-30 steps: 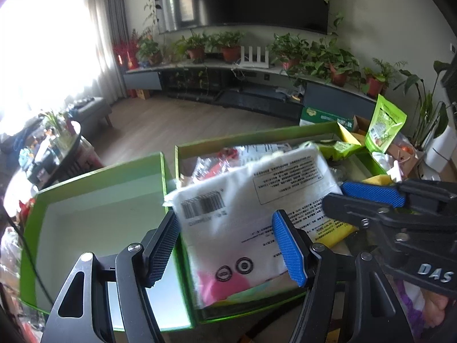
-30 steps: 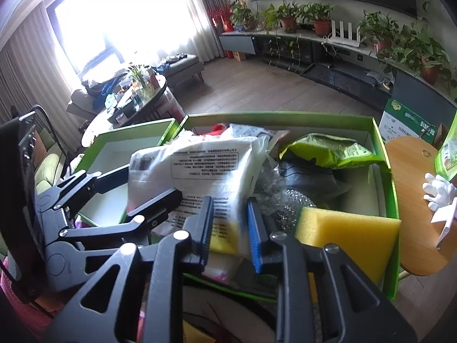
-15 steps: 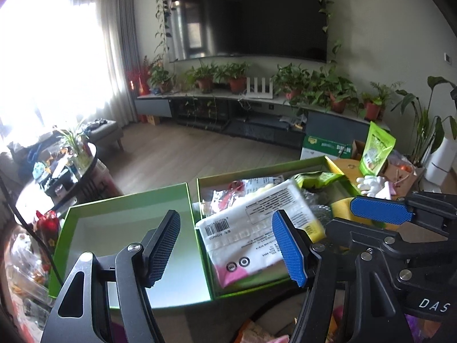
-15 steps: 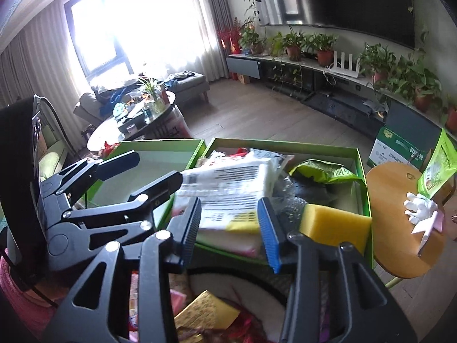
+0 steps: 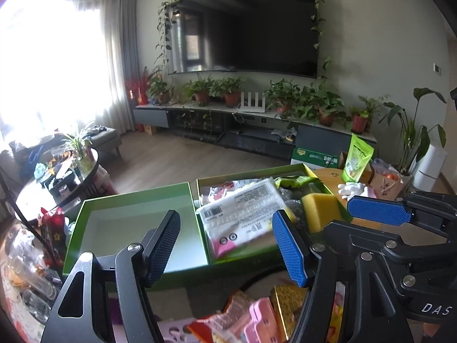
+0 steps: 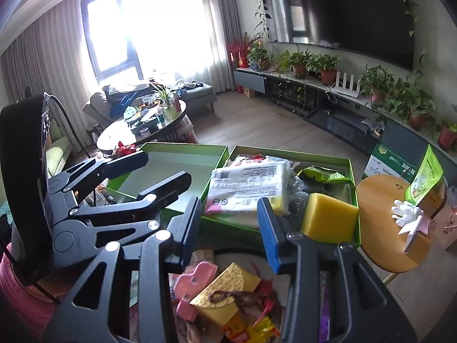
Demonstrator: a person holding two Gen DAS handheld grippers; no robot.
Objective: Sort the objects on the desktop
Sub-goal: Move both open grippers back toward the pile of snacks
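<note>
step: between picks, white packet [image 6: 245, 188] lies in the right green box [image 6: 352, 171] beside yellow sponge [image 6: 328, 220] | left gripper [image 5: 225, 245] wide, empty | right gripper [image 6: 228, 228] parted, jaws just widened, nothing between | next (a judgement): choose from the clutter pile [image 6: 225, 294] below; left green box [image 5: 128, 200] bare.

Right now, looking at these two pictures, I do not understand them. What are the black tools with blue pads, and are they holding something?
They are two hand-held grippers, each carrying a camera that looks along its fingers. One picture is from the left gripper, the other from the right gripper. Both are open and hold nothing. Ahead stand two green boxes: the left box looks empty, while the right box holds a white packet, a yellow sponge and a green bag.
</note>
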